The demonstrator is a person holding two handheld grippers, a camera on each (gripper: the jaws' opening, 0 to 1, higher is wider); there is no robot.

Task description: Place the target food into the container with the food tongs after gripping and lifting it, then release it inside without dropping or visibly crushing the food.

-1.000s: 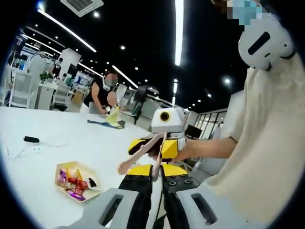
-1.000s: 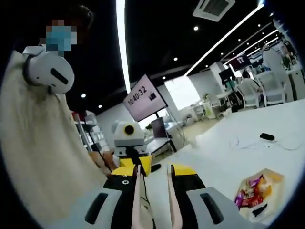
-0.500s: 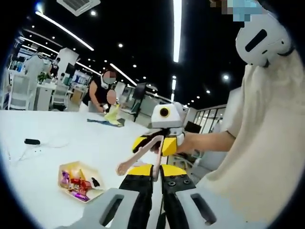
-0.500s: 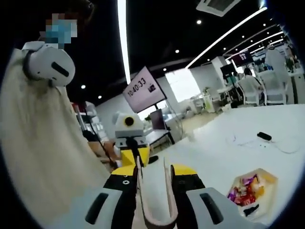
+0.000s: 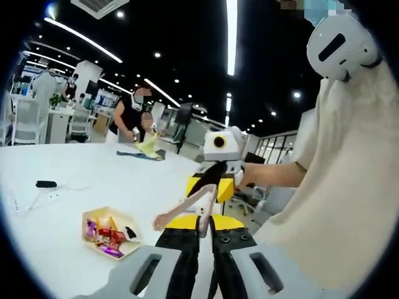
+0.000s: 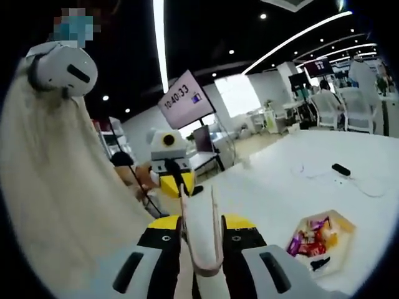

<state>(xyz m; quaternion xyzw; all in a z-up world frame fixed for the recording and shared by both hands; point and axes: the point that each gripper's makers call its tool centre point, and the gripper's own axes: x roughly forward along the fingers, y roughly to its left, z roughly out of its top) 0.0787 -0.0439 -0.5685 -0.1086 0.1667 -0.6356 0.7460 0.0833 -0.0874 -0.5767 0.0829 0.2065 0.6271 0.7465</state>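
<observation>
Right gripper (image 6: pixel 201 233) jaws clamp one pair of tongs (image 6: pixel 201 240); left gripper (image 5: pixel 203 246) jaws sit closed, empty. One tray (image 6: pixel 317 243) of sweets lies on the table (image 5: pixel 93 180).

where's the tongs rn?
The tongs are clamped in the right gripper, arms pointing up, in the right gripper view; in the left gripper view they hang above the white table, right of the snack tray.

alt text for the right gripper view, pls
The right gripper holds pale food tongs upright between its jaws, tips pointing up and apart. To its right, a tray of wrapped snacks sits on a white table. Behind the tongs is the left gripper; the person's pale sleeve is at left.
</observation>
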